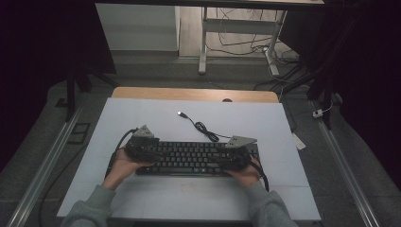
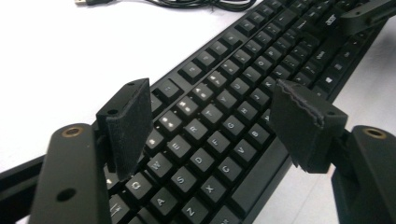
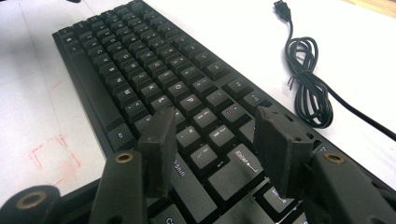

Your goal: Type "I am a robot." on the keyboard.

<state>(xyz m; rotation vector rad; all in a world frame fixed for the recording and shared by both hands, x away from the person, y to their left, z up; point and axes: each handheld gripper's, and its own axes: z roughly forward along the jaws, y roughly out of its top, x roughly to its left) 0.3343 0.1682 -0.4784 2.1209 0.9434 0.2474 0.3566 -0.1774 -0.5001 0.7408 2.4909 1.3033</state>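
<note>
I'm hovering both spread, empty grippers, left and right, over the keyboard ends, probably to lift it evenly.

keyboard on table | cable behind keyboard

A black keyboard lies flat on the white table, its long side running left to right, near the table's front edge and about midway across. Its keys face up, with pale lettering. Its thin black cable runs from the far right side, bunches into a loose coil just beyond the keyboard, and ends in a USB plug lying farther back.
</note>
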